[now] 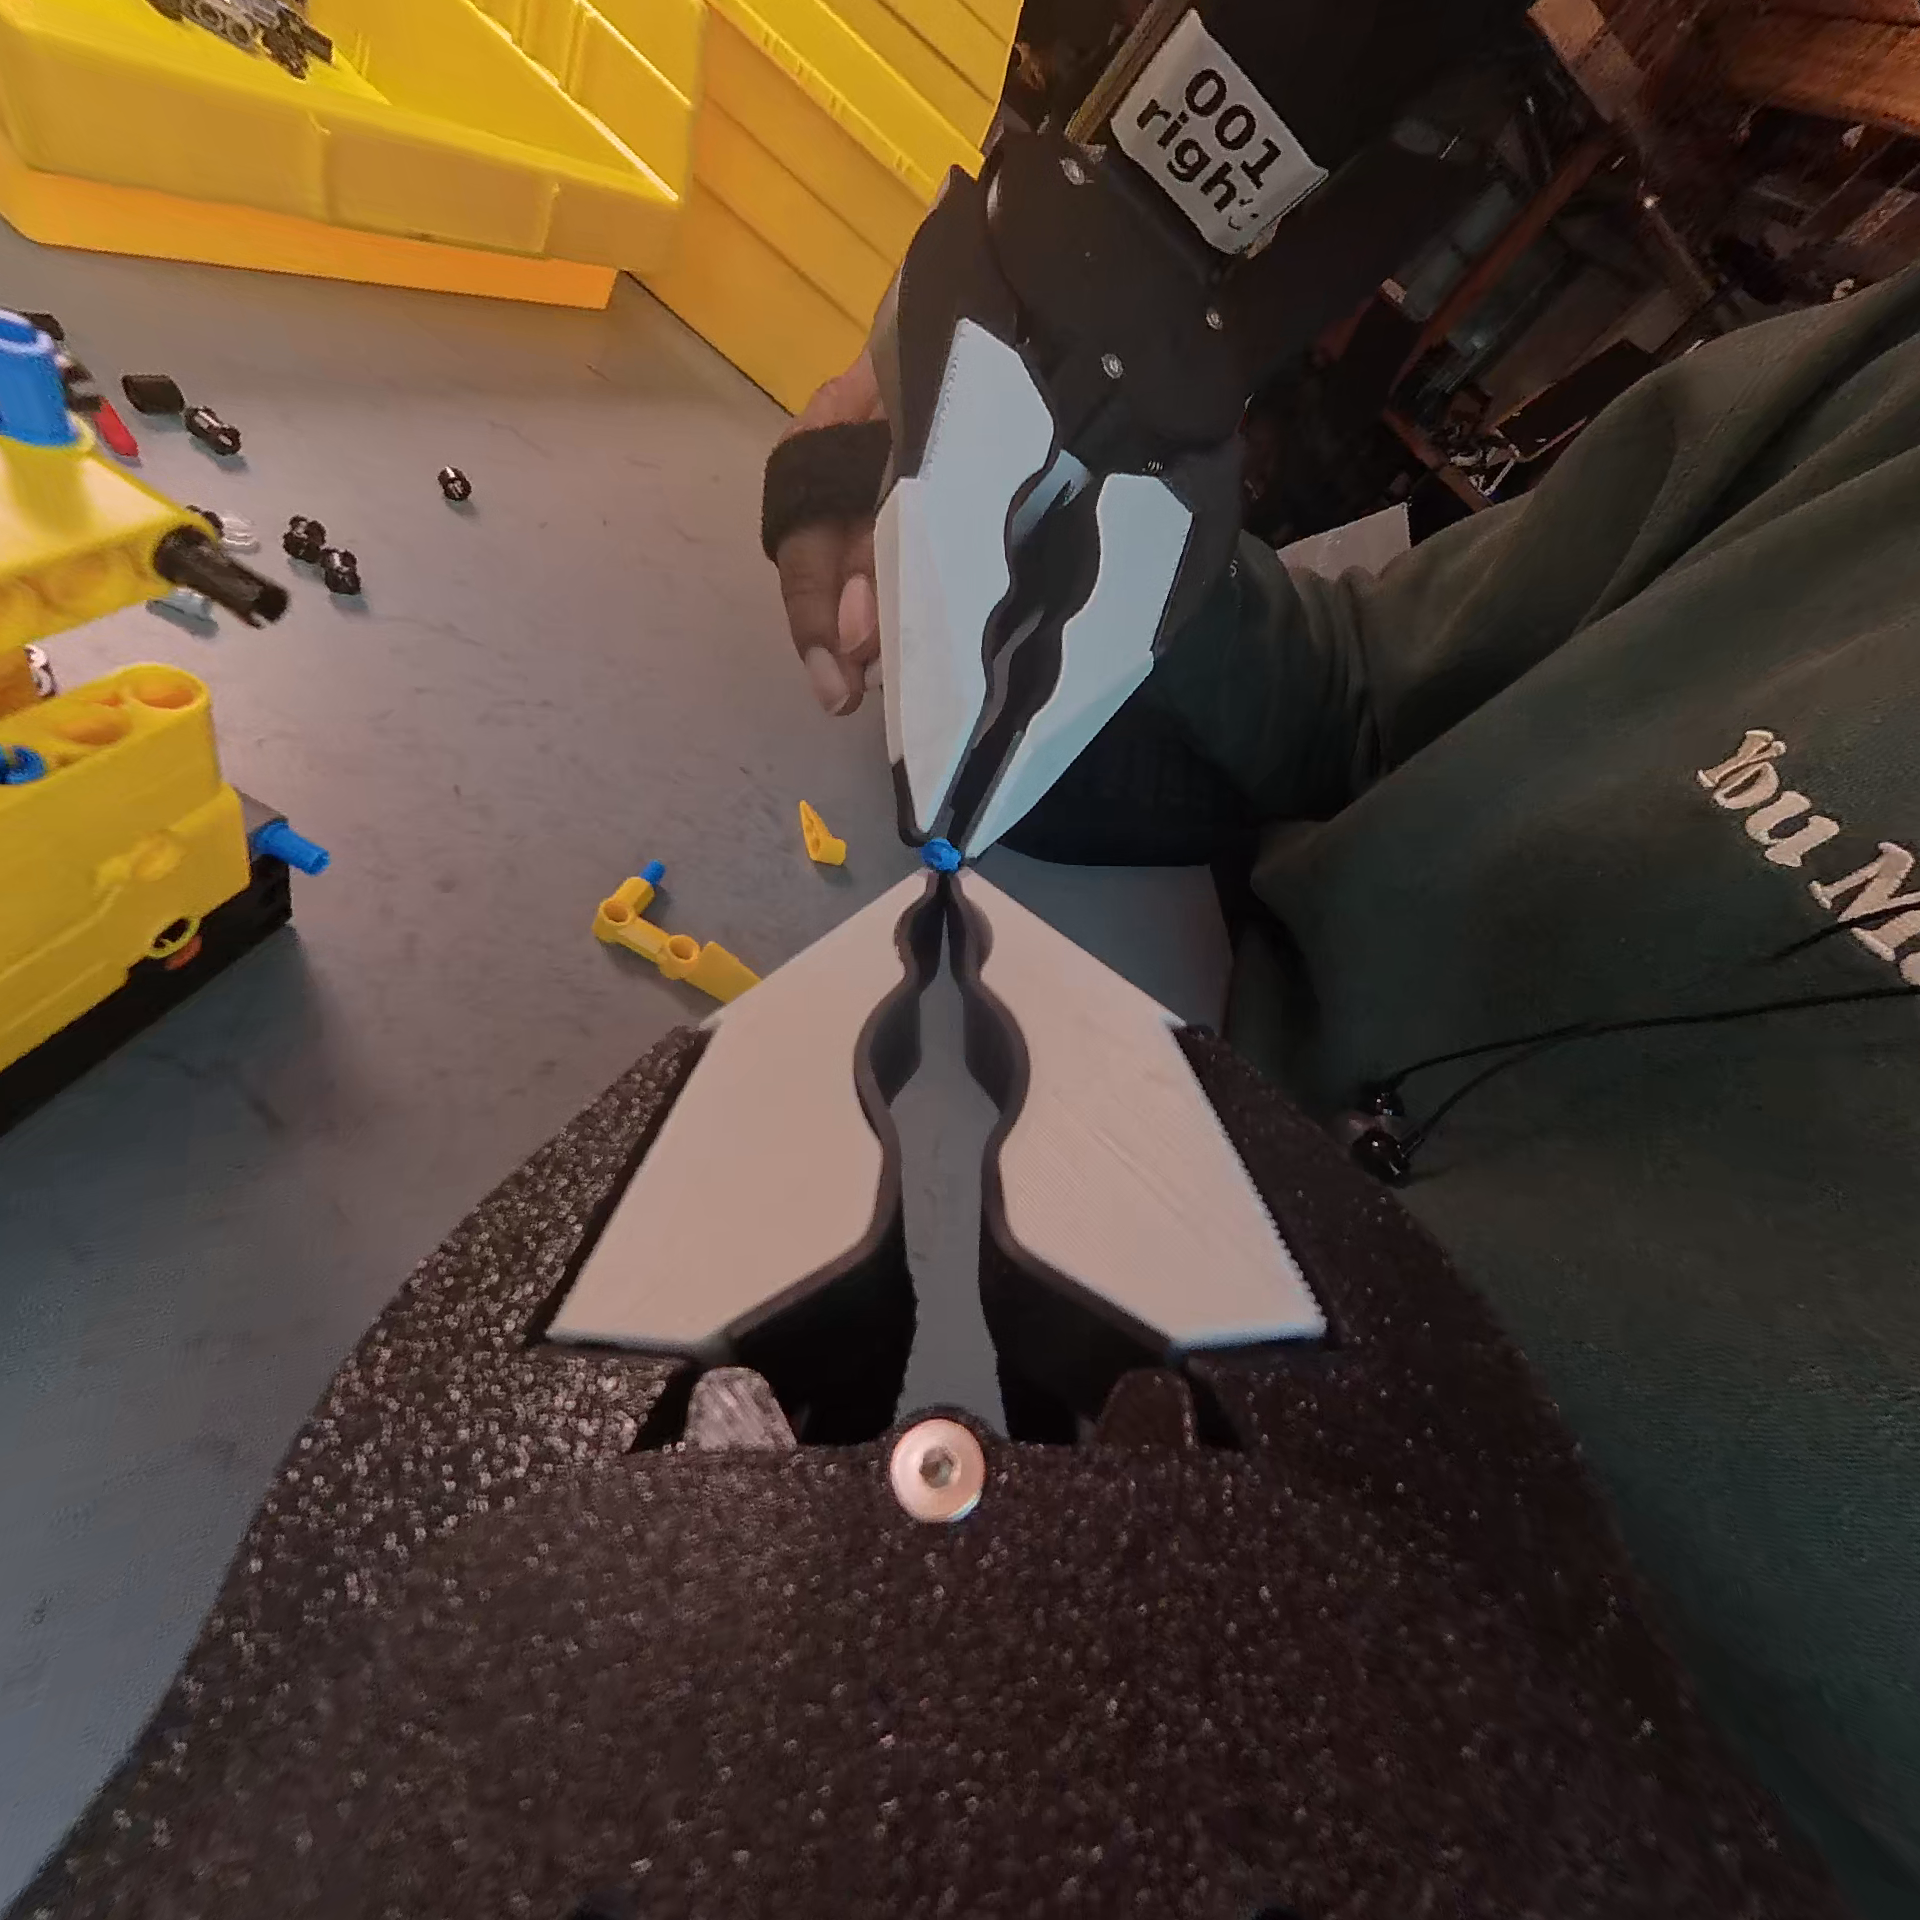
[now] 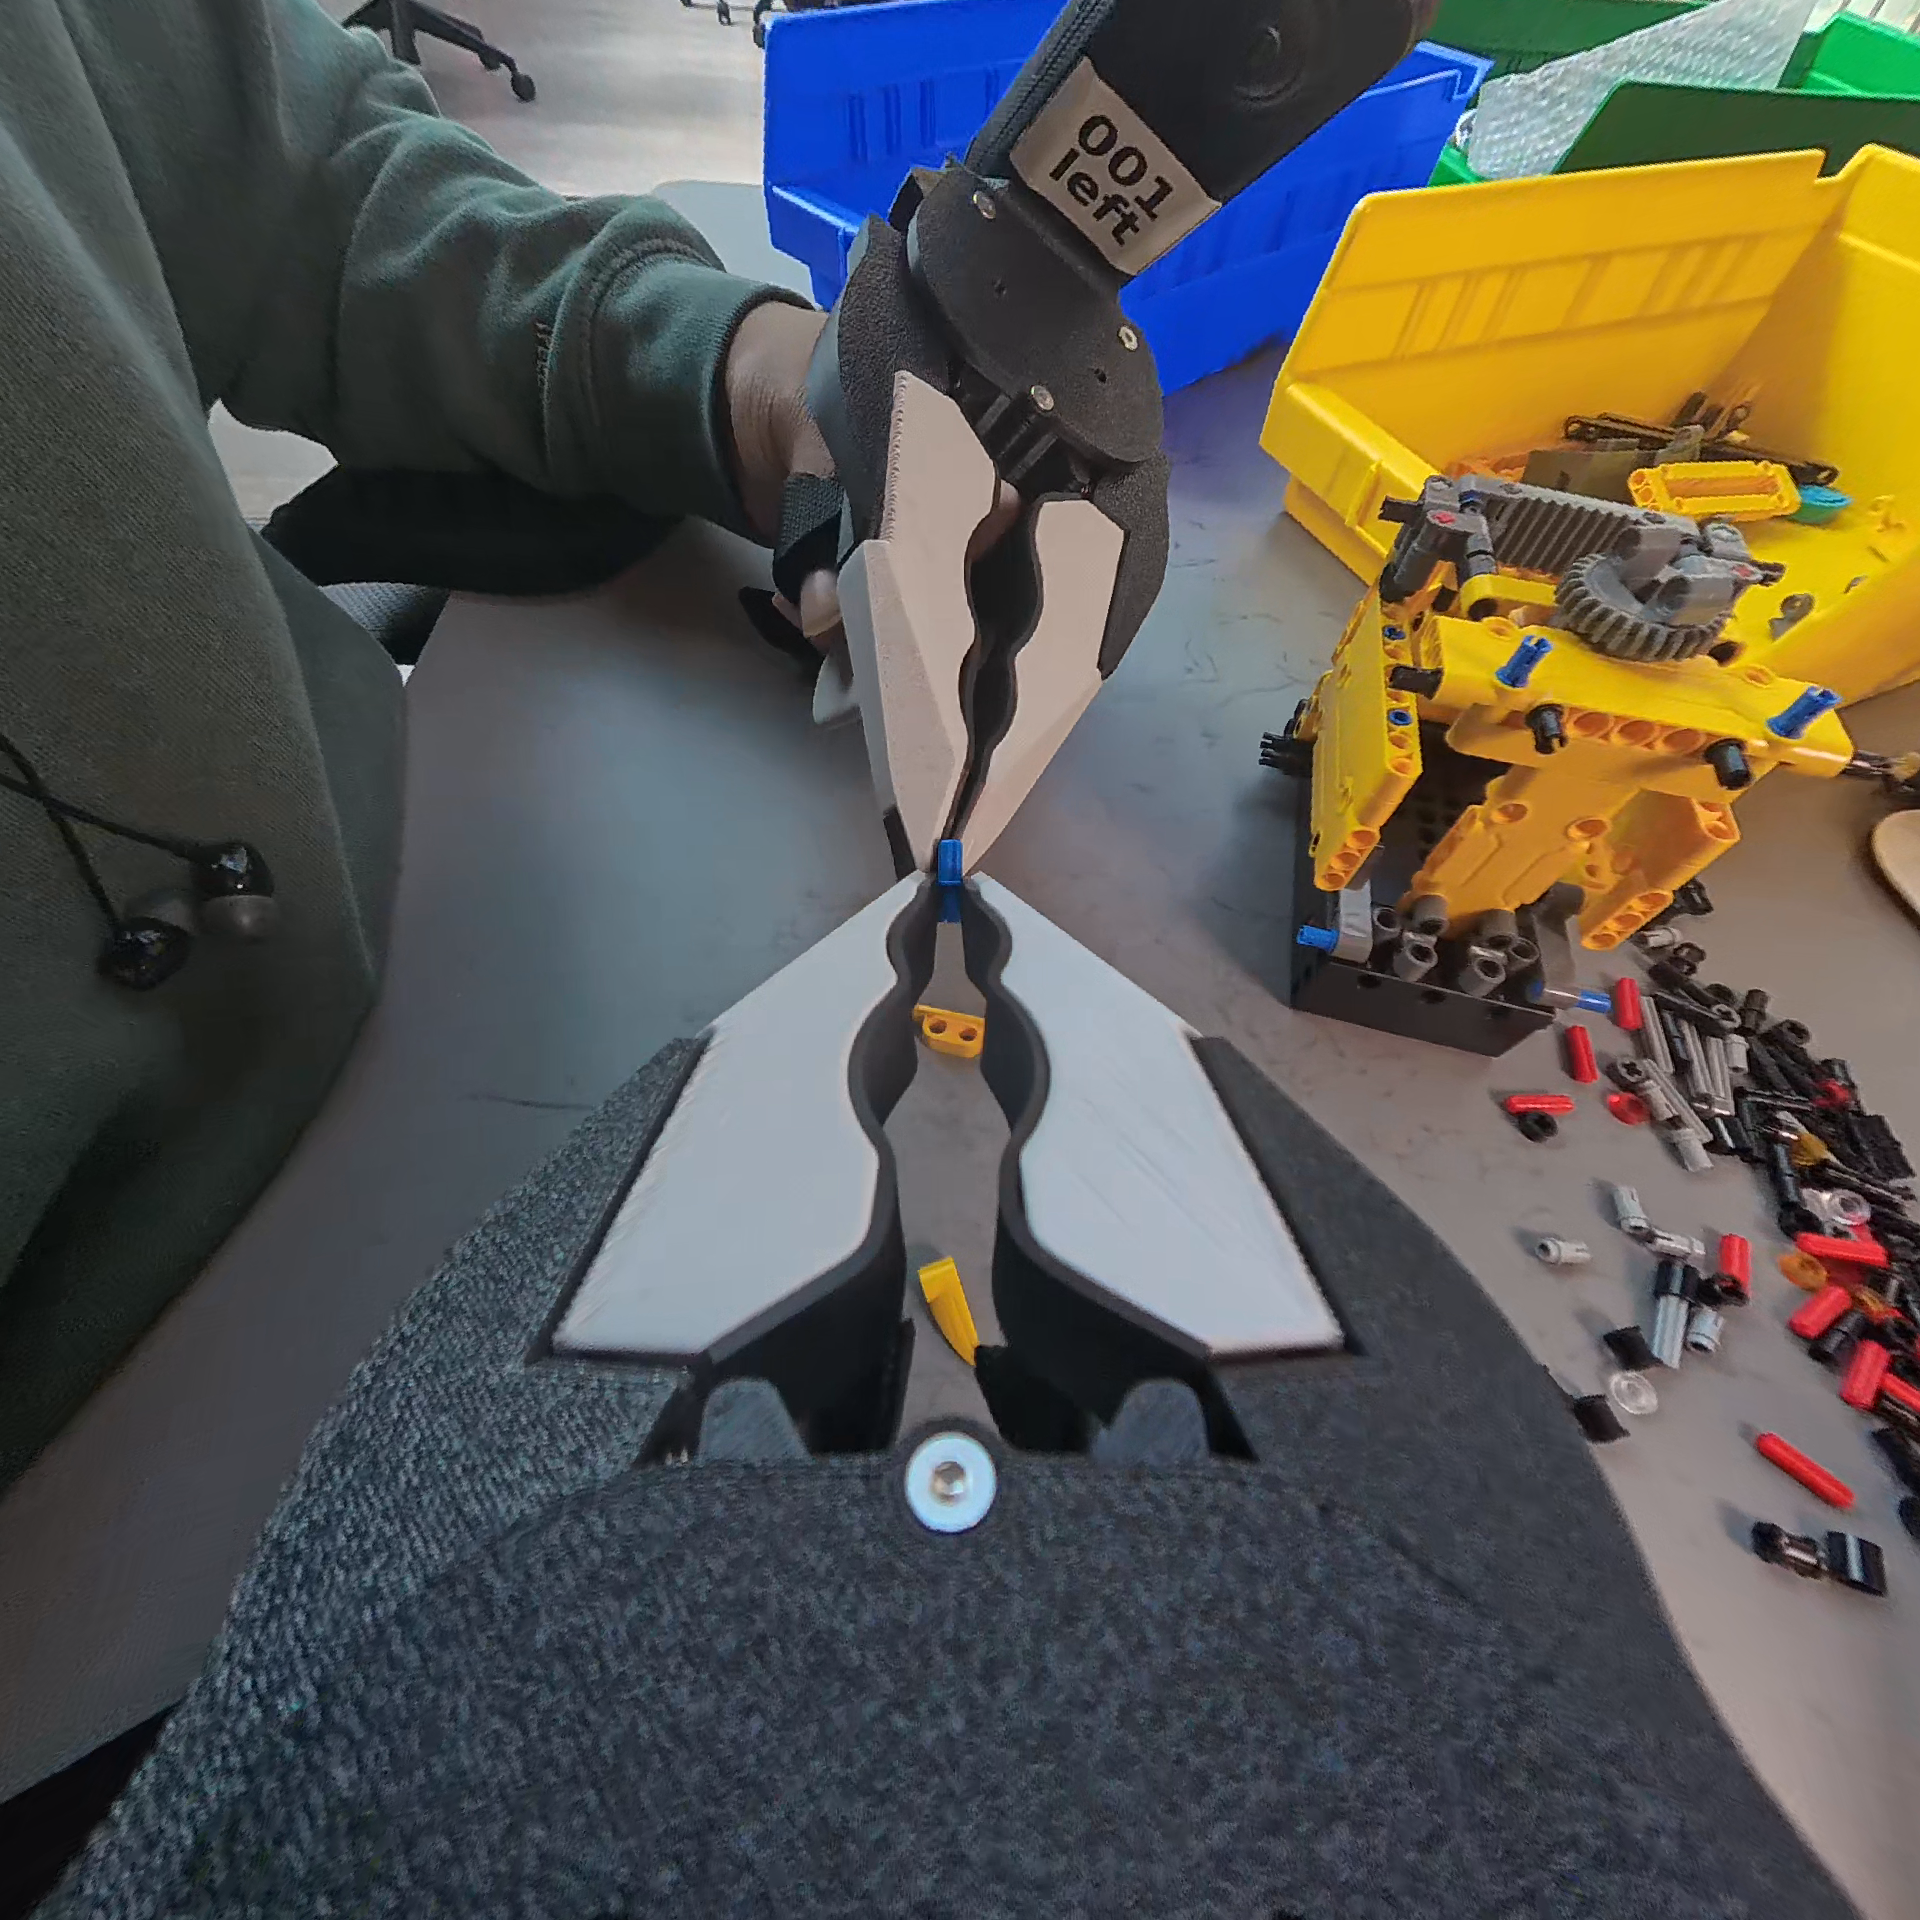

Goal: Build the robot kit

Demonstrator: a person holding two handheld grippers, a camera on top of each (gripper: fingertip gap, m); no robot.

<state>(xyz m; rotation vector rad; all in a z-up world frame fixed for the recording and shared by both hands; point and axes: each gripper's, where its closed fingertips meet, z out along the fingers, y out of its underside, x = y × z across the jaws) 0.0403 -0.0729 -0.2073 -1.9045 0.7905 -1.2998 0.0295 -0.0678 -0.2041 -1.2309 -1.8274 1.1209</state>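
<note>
A small blue pin (image 1: 940, 854) is pinched between the tips of both grippers, which meet nose to nose above the grey table (image 1: 499, 727). My left gripper (image 1: 941, 883) is shut, with its tips on the pin's near end. My right gripper (image 1: 940, 836) comes down from above, shut on the other end. In the right wrist view the blue pin (image 2: 948, 873) lies lengthwise between my right gripper's (image 2: 947, 902) tips. The left gripper (image 2: 940, 840) closes on the pin's top end.
A yellow brick-built model (image 2: 1538, 748) stands on a black base at the right, also in the left wrist view (image 1: 94, 831). Loose red, black and grey pins (image 2: 1766, 1143) lie beside it. A yellow angled beam (image 1: 675, 940) and a small yellow piece (image 1: 823, 831) lie on the table. Yellow bins (image 2: 1558, 312) and a blue bin (image 2: 883, 135) stand behind. The person's green sweatshirt (image 1: 1558, 935) is close by. Both grippers' tips are close together, under 4 cm apart.
</note>
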